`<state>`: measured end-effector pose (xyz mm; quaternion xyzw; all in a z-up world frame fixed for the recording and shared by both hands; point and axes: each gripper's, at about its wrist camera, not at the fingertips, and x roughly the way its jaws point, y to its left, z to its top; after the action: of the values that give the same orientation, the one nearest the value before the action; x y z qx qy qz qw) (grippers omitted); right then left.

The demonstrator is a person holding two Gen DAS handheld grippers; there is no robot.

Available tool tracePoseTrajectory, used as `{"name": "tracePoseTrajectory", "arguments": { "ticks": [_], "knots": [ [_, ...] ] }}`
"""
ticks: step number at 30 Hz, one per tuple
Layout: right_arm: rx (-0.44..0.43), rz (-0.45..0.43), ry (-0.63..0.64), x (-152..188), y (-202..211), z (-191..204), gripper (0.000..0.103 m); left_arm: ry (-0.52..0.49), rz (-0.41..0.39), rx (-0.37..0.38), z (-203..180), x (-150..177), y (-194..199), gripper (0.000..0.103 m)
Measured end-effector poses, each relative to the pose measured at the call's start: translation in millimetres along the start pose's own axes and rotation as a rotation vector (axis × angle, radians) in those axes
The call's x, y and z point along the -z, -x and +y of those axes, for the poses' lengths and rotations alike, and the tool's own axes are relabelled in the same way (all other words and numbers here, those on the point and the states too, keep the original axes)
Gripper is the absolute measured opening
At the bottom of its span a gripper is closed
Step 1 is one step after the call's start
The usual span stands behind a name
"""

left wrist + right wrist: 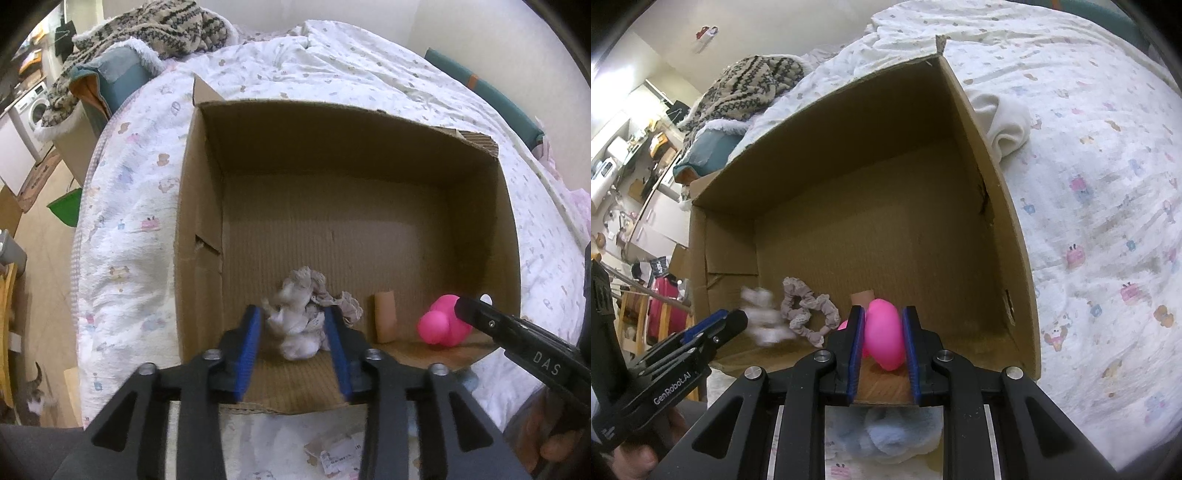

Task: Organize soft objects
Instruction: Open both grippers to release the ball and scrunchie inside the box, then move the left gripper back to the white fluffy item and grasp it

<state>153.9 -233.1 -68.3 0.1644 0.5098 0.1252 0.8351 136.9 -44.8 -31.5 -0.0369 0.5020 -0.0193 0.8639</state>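
Where cardboard ribs run, crumpled cloth

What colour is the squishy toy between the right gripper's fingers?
Bright pink toy; clearest in the right wrist view.

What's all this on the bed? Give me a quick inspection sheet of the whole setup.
Surface: bed quilt, white with small cartoon prints.
Job's things: cardboard box open on the quilt; inside lie a white cloth bundle, a grey scrunchie, a pink toy and a small tan tube.
Clutter: white cloth beside the box, blue fluffy thing in front of it.
Grippers: left tongs open around the white bundle; right tongs shut on the pink toy.
Cables: nothing seen.
Surroundings: patterned blanket, washing machine, wooden floor.
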Motion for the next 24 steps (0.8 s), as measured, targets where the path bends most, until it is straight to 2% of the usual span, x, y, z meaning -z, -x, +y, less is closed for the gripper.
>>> {"name": "tracePoseTrajectory", "arguments": {
  "ticks": [2,4,5,6,7,8,10,24],
  "knots": [
    [0.002,-0.013,0.01,0.1,2.3,1.7,0.022,0.009,-0.012,-0.001,0.4,0.1,3.1,0.051],
    [0.002,-0.029,0.014,-0.2,6.0,3.1,0.025,0.014,-0.016,0.009,0.7,-0.4,5.4,0.058],
    [0.007,-0.039,0.015,-0.7,8.4,3.9,0.035,0.014,-0.017,0.009,0.5,-0.4,6.1,0.061],
    [0.008,-0.049,0.016,-0.8,10.6,4.3,0.06,0.014,-0.018,0.006,0.0,0.0,6.9,0.062],
    [0.014,-0.067,0.016,-1.2,13.7,5.0,0.074,0.015,-0.019,0.003,0.1,0.5,7.8,0.062],
    [0.022,-0.094,0.017,-0.7,17.8,5.5,0.084,0.017,-0.019,0.002,0.2,0.8,8.7,0.062],
    [0.028,-0.122,0.032,-0.9,23.3,7.9,0.084,0.018,-0.023,-0.001,2.3,0.8,9.9,0.062],
    [0.061,-0.133,0.038,5.2,37.6,7.7,0.084,0.03,-0.078,0.0,9.7,8.2,30.6,0.062]
  ]
}}
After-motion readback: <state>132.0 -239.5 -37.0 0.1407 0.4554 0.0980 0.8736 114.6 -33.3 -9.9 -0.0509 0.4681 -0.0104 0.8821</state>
